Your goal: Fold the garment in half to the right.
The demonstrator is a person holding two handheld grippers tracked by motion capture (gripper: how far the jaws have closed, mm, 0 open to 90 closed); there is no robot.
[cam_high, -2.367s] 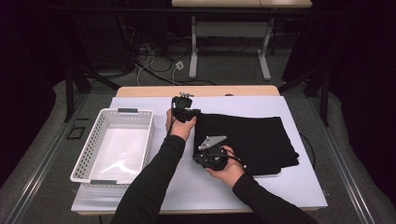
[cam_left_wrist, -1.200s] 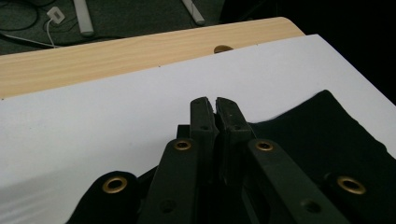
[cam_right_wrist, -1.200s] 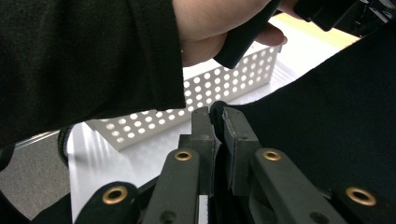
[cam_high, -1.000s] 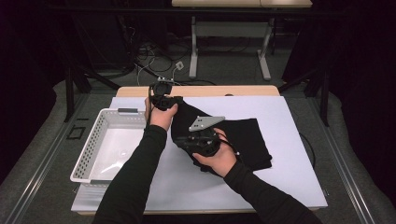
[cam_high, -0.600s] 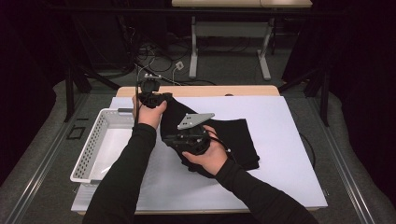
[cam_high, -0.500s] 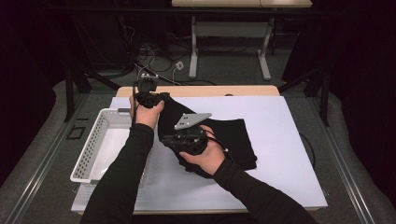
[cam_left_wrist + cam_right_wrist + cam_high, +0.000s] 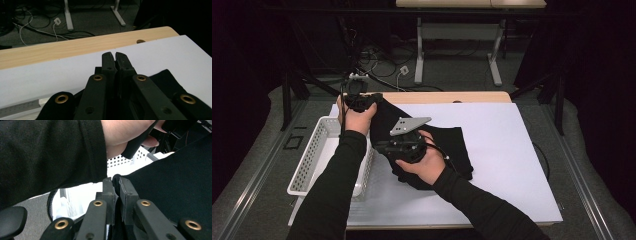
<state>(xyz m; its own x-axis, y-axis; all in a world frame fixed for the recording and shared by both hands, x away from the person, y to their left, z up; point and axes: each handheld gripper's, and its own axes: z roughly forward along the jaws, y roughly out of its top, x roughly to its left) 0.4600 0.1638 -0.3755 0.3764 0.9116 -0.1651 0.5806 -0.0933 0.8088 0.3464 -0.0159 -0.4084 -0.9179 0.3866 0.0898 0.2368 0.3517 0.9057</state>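
Note:
A black cloth (image 7: 452, 145) lies partly on the white table mat (image 7: 512, 165), its left part lifted off the mat. My left gripper (image 7: 362, 99) is at the far left corner of the mat, shut on the cloth's far edge. In the left gripper view the jaws (image 7: 115, 57) are pressed together, with black cloth (image 7: 165, 77) hanging beside them. My right gripper (image 7: 384, 147), topped by a grey plate, is nearer the person. It is shut on a fold of the cloth's edge (image 7: 116, 179), with the cloth (image 7: 175, 185) spreading to the right.
A white perforated basket (image 7: 312, 155) stands at the table's left side, just left of both grippers, and shows as basket wall (image 7: 125, 160) behind the left sleeve. The wooden table edge (image 7: 447, 96) runs along the far side. Cables and desk legs lie on the floor beyond.
Both hands have moved left and slightly up, pulling the black cloth across the mat toward the basket. The cloth has bunched and its left part has lifted.

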